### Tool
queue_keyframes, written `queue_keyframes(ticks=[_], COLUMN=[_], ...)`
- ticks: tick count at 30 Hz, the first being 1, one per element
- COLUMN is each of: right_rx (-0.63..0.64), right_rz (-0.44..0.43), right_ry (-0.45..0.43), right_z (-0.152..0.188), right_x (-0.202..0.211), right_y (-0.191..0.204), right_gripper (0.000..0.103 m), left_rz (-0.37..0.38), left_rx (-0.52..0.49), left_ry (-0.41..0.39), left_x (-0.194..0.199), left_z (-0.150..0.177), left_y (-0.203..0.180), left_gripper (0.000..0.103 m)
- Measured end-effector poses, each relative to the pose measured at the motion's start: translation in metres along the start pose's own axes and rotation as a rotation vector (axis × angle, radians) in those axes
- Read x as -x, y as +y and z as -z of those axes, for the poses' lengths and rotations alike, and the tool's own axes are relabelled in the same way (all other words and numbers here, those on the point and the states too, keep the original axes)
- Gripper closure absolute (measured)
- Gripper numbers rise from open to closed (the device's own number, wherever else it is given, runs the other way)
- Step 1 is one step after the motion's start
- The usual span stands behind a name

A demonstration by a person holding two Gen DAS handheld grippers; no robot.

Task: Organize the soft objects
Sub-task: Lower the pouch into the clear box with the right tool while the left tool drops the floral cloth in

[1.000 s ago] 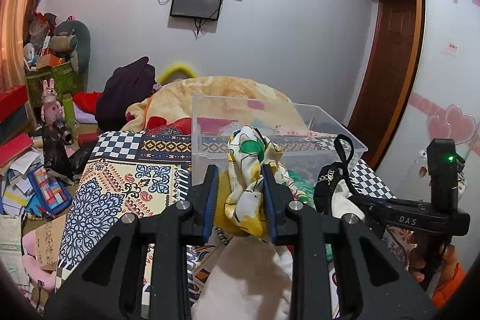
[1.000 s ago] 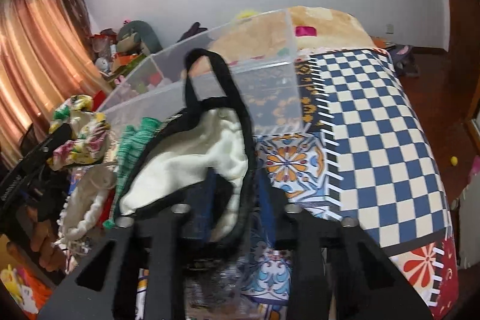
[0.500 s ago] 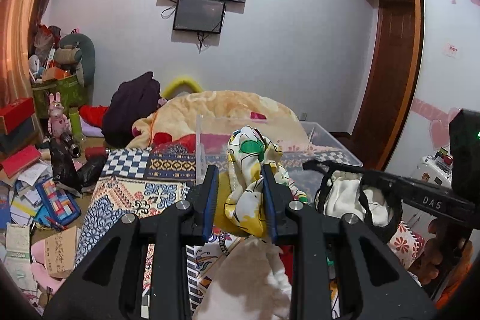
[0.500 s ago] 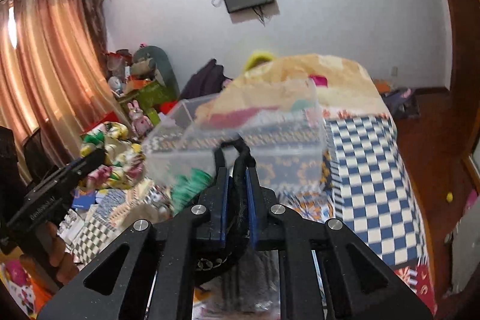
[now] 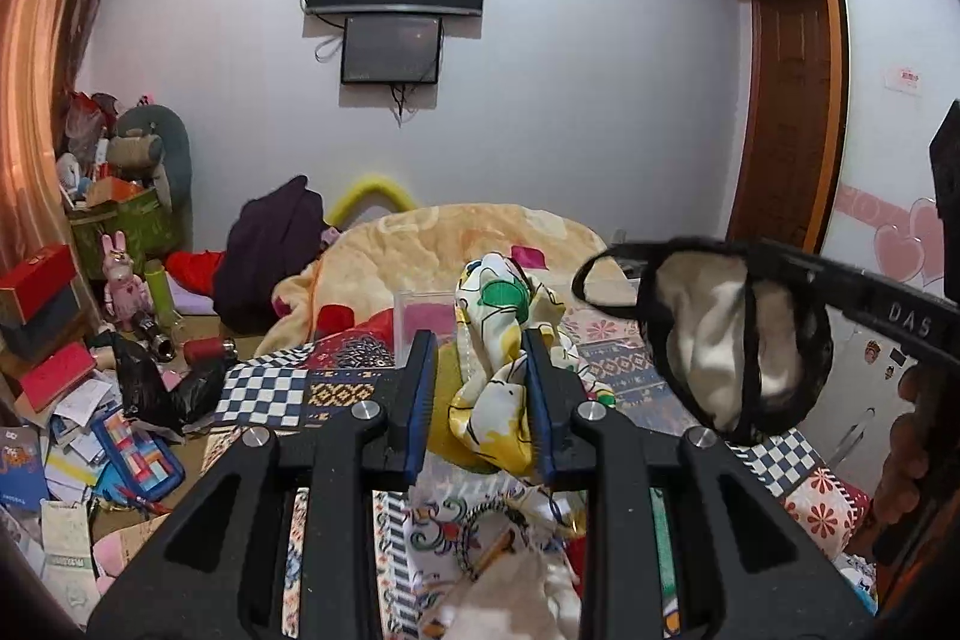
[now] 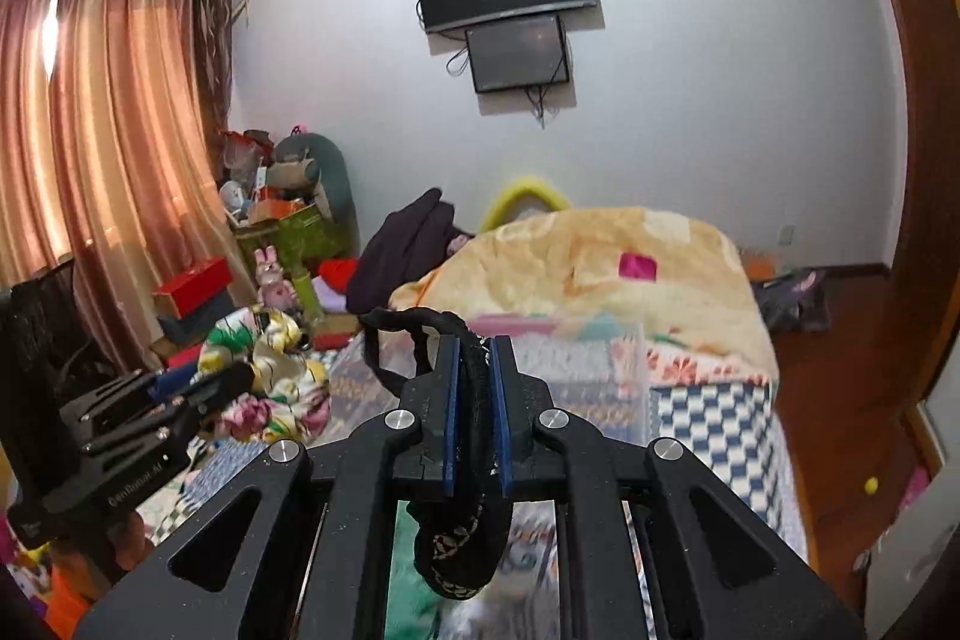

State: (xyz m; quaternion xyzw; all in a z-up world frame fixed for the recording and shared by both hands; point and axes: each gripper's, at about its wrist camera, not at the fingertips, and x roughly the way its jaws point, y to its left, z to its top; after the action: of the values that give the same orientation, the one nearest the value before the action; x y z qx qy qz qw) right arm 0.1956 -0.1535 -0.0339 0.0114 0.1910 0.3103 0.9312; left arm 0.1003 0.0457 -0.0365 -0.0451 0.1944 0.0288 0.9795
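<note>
Above the patchwork-covered bed (image 5: 336, 388), the left claw (image 5: 478, 388) pinches a bunched floral satin cloth (image 5: 498, 340); level beside it, the right claw (image 6: 474, 400) grips a hanging black-trimmed cream fabric pouch (image 5: 732, 334).

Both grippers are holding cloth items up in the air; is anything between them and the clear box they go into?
Nothing visible does. The left gripper holds the floral cloth, the right gripper the black-trimmed garment, both above the bed. The clear box lies just ahead, open-topped.
</note>
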Motion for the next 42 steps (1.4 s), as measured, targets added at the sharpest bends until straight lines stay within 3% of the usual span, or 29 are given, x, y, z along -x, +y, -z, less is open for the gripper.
queue_keyframes(ticks=[12,25,31,33,35,39,42], right_rx=[0.024,-0.003,0.041,0.057,0.06,0.061,0.063], right_rz=[0.086,0.048,0.078,0.096,0.103,0.089,0.08], right_ry=[0.013,0.239,0.295,0.3,0.305,0.31,0.3], right_z=[-0.01,0.018,0.023,0.026,0.027,0.03,0.031], right_x=[-0.048,-0.101,-0.102,-0.098,-0.095,-0.083,-0.074], right_y=[-0.002,-0.014,-0.012,-0.012,-0.013,-0.017,-0.017], right_gripper=[0.094,0.094,0.092,0.092,0.091,0.073,0.068], left_rz=[0.006,-0.019,-0.001,-0.002,0.005,0.019,0.023], left_rx=[0.013,-0.091,-0.103,-0.097,-0.082,-0.075,-0.075], left_ry=[0.185,0.316,0.323,0.307,0.284,0.253,0.22], left_x=[-0.089,-0.131,-0.126,-0.119,-0.11,-0.091,-0.075], left_z=[-0.009,0.005,0.006,0.004,0.002,-0.003,-0.005], left_y=[0.01,-0.009,-0.013,-0.014,-0.013,-0.011,-0.01], left_gripper=[0.075,0.075,0.062,0.047,0.041,0.035,0.028])
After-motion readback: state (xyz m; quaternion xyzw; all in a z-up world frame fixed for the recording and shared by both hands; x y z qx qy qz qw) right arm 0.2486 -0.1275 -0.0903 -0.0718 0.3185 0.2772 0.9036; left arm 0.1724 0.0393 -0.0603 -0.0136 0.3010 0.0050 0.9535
